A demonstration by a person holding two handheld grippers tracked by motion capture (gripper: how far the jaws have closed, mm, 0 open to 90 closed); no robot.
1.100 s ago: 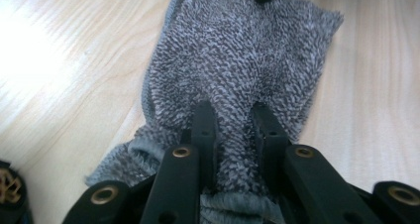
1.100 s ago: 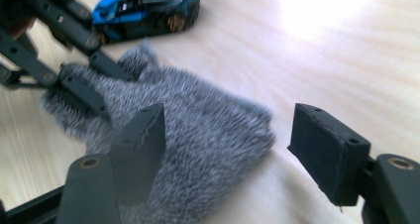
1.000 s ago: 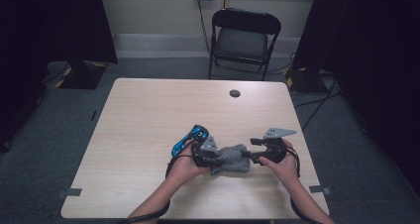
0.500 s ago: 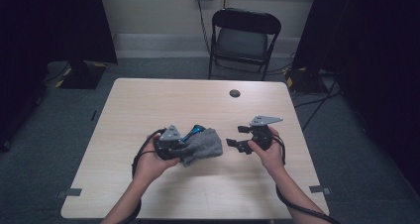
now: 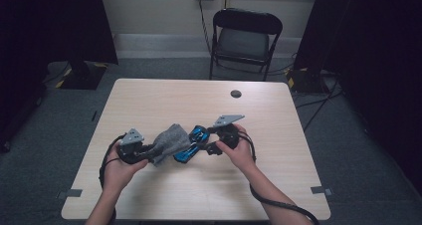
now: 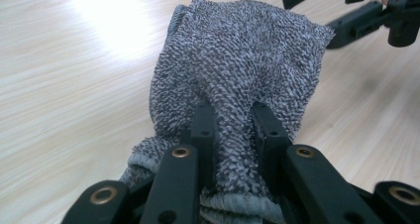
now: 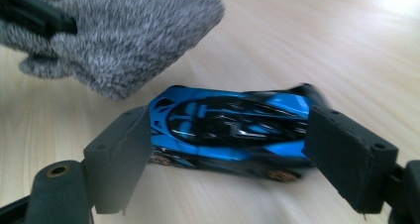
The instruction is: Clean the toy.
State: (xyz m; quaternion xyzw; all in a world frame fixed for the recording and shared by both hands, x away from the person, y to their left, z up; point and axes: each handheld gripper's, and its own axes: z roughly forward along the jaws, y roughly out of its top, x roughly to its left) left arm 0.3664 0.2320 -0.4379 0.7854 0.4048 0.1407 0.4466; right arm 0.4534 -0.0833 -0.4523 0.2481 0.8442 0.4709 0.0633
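Observation:
My left gripper (image 6: 233, 110) is shut on a grey knitted cloth (image 6: 237, 60), which it holds a little above the table. In the high view that left gripper (image 5: 149, 153) is at the left, with the cloth (image 5: 166, 141) hanging to its right. A blue and black toy car (image 5: 191, 144) lies on the table just right of the cloth. My right gripper (image 5: 209, 143) reaches it from the right. Its jaws have just been opening, and the right gripper (image 7: 233, 135) now straddles the car (image 7: 228, 125) lengthwise, one pad at each end. The cloth (image 7: 133, 35) hangs behind the car.
The light wooden table (image 5: 199, 195) has a small black round cap (image 5: 236, 93) near its far edge. A black folding chair (image 5: 244, 36) stands beyond the table. Cables trail from both grippers toward the near edge. The right gripper (image 6: 361, 11) appears beyond the cloth in the left gripper view.
Both hands have moved left. The left gripper carried the cloth left past the car, which now lies uncovered to its right. The right gripper has come up to the car.

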